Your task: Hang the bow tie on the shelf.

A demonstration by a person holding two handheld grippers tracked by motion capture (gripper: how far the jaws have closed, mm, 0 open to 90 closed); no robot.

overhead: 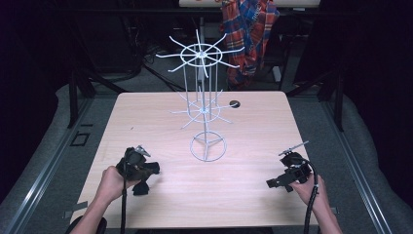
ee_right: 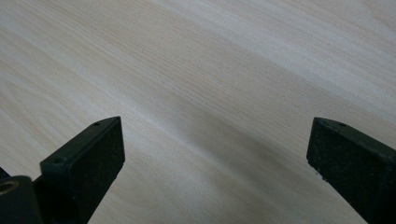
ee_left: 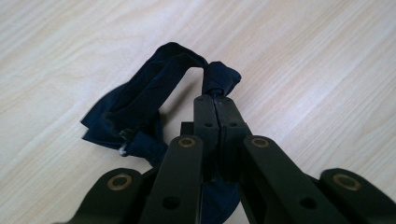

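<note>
Left tongs (ee_left: 215,93) clamped tight on dark blue bow tie (ee_left: 140,107), low over counter (overhead: 160,112) front-left. Right tongs (ee_right: 215,154) spread wide, empty, front-right. White wire rack (overhead: 207,117) mid-counter.

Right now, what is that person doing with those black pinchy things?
A person holds a tool in each hand at a wooden table. The left tool is pinched shut on a dark blue cloth band lying on the table. The right tool is open over bare wood. A white wire hanging rack stands between them, nothing on it.
</note>
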